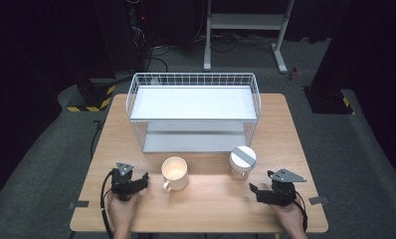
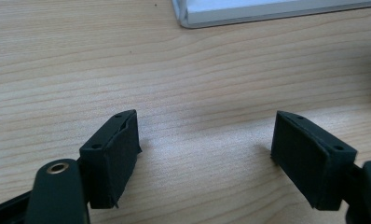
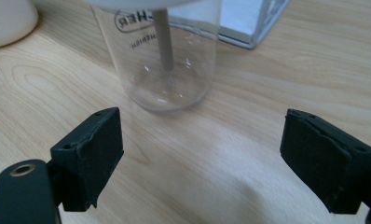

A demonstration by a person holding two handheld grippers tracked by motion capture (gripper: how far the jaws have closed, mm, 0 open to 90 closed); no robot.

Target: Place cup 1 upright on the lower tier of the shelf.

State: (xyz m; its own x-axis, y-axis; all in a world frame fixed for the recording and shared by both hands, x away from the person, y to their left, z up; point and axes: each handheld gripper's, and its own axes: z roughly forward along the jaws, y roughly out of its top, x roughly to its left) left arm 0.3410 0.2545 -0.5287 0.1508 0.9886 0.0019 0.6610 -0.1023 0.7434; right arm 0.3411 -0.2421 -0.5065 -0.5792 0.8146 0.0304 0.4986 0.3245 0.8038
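A clear glass jar (image 1: 242, 162) with a white lid stands upright on the wooden table (image 1: 211, 211), right of a cream mug (image 1: 175, 173). My right gripper (image 1: 258, 192) rests near the table's front right, jaws open and pointing left toward the jar. In the right gripper view the jar (image 3: 165, 60) stands just beyond the open, empty right gripper (image 3: 202, 135), apart from its pads, and the mug (image 3: 6, 18) shows at top left. Left of the mug, my left gripper (image 1: 140, 181) is open. In the left gripper view, bare wood lies between the jaws of the left gripper (image 2: 204, 135).
A white wire rack (image 1: 193, 112) with two shelves stands at the table's middle back, its lower shelf edge (image 2: 267, 11) just ahead of the left jaws and its corner (image 3: 249, 21) behind the jar. A metal stand (image 1: 246, 22) is on the floor beyond the table.
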